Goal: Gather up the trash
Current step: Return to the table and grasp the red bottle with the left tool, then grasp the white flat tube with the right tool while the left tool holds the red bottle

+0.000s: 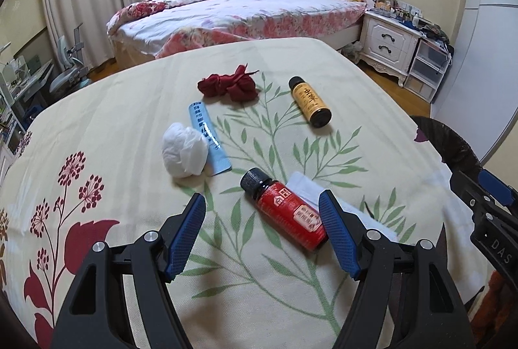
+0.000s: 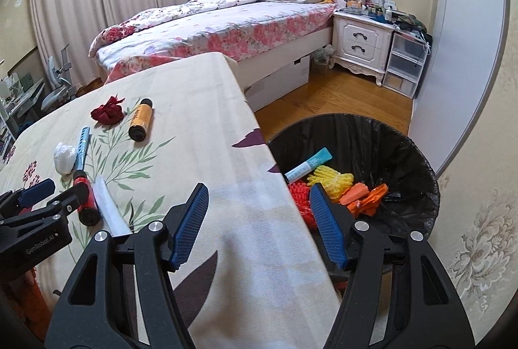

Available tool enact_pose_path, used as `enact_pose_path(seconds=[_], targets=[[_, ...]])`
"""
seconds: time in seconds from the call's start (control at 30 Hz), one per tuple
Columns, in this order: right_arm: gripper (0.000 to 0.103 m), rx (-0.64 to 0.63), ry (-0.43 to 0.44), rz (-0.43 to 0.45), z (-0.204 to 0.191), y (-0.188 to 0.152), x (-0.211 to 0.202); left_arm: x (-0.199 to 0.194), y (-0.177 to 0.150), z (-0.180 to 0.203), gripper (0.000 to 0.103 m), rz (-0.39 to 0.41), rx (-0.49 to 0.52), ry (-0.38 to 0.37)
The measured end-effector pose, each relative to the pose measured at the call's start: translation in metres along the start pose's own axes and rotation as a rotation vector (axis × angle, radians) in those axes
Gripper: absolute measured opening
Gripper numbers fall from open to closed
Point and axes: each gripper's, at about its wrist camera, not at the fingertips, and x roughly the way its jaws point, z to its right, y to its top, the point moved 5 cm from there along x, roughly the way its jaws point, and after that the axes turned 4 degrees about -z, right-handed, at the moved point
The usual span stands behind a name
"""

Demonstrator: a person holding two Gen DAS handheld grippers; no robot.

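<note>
A cream tablecloth (image 1: 113,122) printed with green leaves and dark red flowers covers the table, and the trash is spread over it. Near the left gripper (image 1: 262,232) a red bottle (image 1: 288,213) with a black cap lies on its side, partly between the blue pads, which stand apart on either side without pressing on it – nothing is held. A folded white cloth (image 1: 301,184) lies just beside the bottle on its right. Farther off, a crumpled white tissue (image 1: 184,151) rests against a light blue tube (image 1: 207,135); beyond these a dark red crumpled wad (image 1: 226,85) is seen, and to its right an amber bottle (image 1: 310,103) lies on its side. The right gripper (image 2: 255,219) is held over the right edge of the table, its fingers likewise spread with nothing gripped between them. To the right of the table, on the wooden floor, stands a trash bin (image 2: 417,161) lined with a black bag; inside it a pale blue tube (image 2: 307,168), a yellow piece (image 2: 330,180), orange scraps (image 2: 365,197) and something red (image 2: 299,193) are already collected. In the far background a bed with floral bedding (image 2: 210,25) and a white nightstand (image 2: 359,41) are visible.
</note>
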Motion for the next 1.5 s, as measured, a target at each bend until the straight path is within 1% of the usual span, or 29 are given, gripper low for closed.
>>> enact_pose_path(seconds=[0.13, 0.27, 0.33, 0.37, 0.43, 0.53, 0.6, 0.77, 1.07, 1.23, 1.3, 1.37, 1.4, 1.47, 1.5], targets=[[0.063, -0.014, 0.007, -0.002, -0.008, 0.0, 0.0, -0.001, -0.007, -0.005, 0.07, -0.009, -0.004, 0.002], [0.063, -0.025, 0.015, -0.002, -0.014, -0.001, -0.001, 0.001, -0.009, -0.009, 0.069, -0.025, -0.02, -0.019], [0.063, -0.033, 0.02, -0.003, -0.018, -0.001, -0.001, 0.001, -0.01, -0.008, 0.059, -0.03, -0.016, -0.035], [0.063, -0.037, 0.022, -0.004, -0.02, 0.0, -0.001, 0.001, -0.01, -0.007, 0.056, -0.034, -0.012, -0.042], [0.063, -0.046, 0.03, -0.005, -0.024, -0.001, -0.002, 0.003, -0.013, -0.005, 0.042, -0.044, 0.002, -0.054], [0.064, -0.059, 0.043, -0.008, -0.032, -0.002, -0.002, 0.001, -0.018, -0.003, 0.03, -0.047, 0.024, -0.063], [0.064, -0.069, 0.053, -0.01, -0.037, -0.003, -0.002, -0.001, -0.02, -0.002, 0.025, -0.047, 0.035, -0.068], [0.064, -0.106, 0.105, -0.024, -0.057, -0.006, -0.004, -0.008, -0.028, -0.009, 0.025, -0.049, 0.043, -0.068], [0.064, -0.189, 0.208, -0.078, -0.106, -0.016, -0.001, -0.015, -0.037, -0.037, 0.025, -0.054, 0.007, -0.049], [0.063, -0.239, 0.203, -0.11, -0.124, -0.022, 0.006, -0.017, -0.039, -0.05, 0.025, -0.052, -0.011, -0.041], [0.057, -0.25, 0.194, -0.122, -0.126, -0.023, 0.009, -0.017, -0.039, -0.053, 0.025, -0.051, -0.016, -0.045], [0.044, -0.255, 0.191, -0.137, -0.127, -0.025, 0.011, -0.017, -0.039, -0.055, 0.025, -0.049, -0.024, -0.049], [0.041, -0.259, 0.188, -0.145, -0.127, -0.026, 0.013, -0.017, -0.039, -0.055, 0.025, -0.049, -0.027, -0.052], [0.032, -0.267, 0.177, -0.141, -0.127, -0.027, 0.012, -0.017, -0.038, -0.057, 0.025, -0.049, -0.033, -0.057], [0.029, -0.271, 0.172, -0.14, -0.128, -0.027, 0.012, -0.017, -0.038, -0.057, 0.028, -0.05, -0.036, -0.06]])
